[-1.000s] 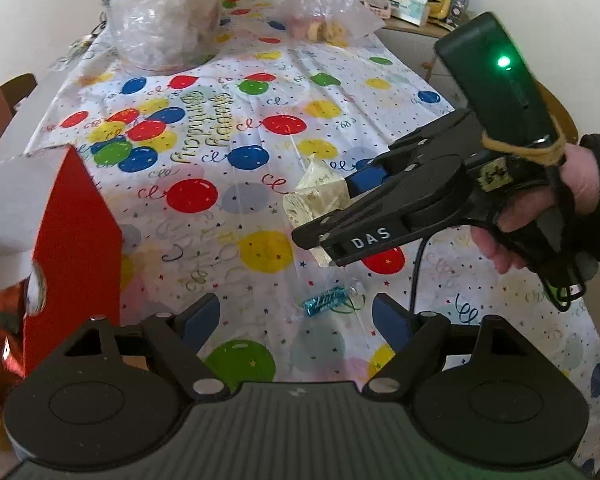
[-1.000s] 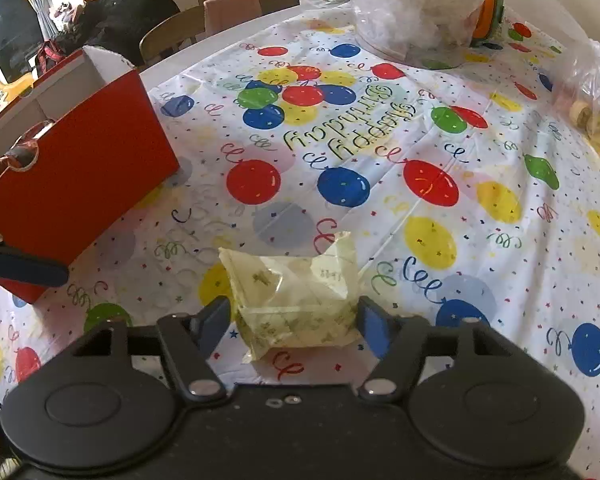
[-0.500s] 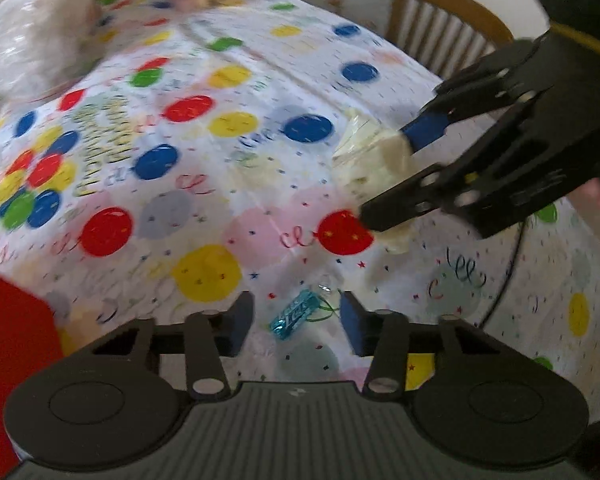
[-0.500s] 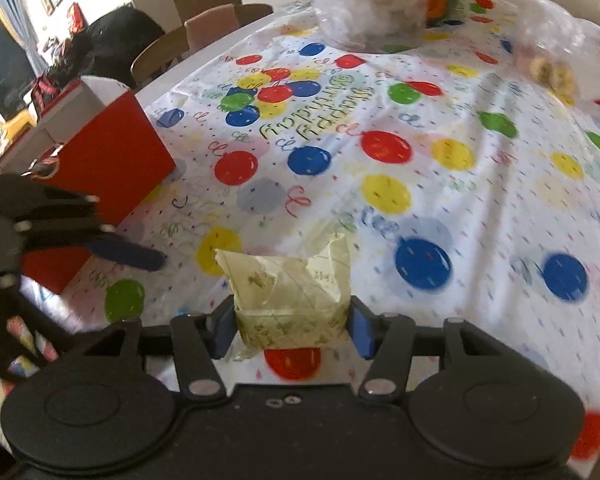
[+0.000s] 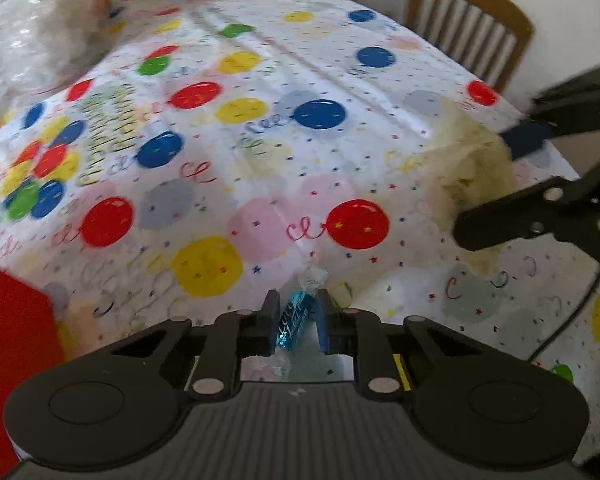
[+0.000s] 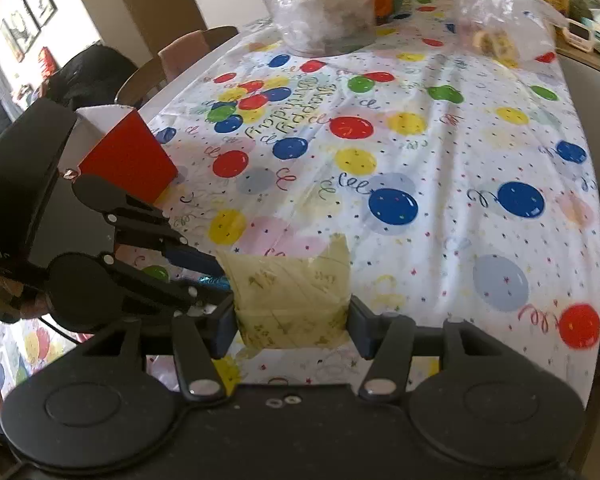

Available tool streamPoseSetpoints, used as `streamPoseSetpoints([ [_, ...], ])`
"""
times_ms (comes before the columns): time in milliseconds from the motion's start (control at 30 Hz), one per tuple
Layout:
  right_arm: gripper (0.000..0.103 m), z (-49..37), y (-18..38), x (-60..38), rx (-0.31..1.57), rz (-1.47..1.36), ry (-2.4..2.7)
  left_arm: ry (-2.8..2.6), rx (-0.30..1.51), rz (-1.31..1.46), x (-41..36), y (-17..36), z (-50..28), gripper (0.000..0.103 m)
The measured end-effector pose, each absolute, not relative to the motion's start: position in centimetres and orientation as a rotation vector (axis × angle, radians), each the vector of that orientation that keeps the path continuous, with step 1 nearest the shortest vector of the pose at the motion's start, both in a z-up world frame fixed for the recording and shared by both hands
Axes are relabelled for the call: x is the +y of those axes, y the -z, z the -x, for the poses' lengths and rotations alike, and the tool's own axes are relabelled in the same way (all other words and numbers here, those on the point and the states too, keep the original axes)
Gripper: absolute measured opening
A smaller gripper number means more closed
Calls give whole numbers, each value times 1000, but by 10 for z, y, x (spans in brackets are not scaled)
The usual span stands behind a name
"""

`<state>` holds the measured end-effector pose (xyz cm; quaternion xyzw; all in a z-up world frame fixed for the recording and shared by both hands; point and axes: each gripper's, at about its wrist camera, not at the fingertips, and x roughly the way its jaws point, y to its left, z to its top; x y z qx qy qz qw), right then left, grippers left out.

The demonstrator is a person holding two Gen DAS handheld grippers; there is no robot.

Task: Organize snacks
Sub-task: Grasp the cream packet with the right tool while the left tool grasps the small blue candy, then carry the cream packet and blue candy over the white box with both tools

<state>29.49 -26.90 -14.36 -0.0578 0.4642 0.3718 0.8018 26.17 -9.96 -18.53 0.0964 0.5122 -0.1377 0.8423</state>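
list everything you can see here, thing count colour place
small blue foil-wrapped candy: 1, blue, between the left gripper's pads at the table's near edge
pale yellow plastic snack packet: 1, yellow, clamped in the right gripper, off the cloth
red cardboard box: 1, red outside, white inside, open top, table's left side
balloon-print plastic tablecloth: 1, white with coloured balloons, over the table
clear plastic bags of snacks: 2, clear, far end of the table
wooden slatted chair: 1, brown, beyond the far right corner
left gripper: 1, black with blue pads, just closed on the candy
right gripper: 1, black with blue pads, shut on the packet
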Motion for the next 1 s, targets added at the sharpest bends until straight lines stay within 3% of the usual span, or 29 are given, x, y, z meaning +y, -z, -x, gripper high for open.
streamPoseSetpoints([
  [400,54,-256,138,-281,1017,34,-617,115,1089,36,-77,173,-241,12],
  [1000,54,-181,59,-253,885,70,-632,66,904,231,0,65,-140,12],
])
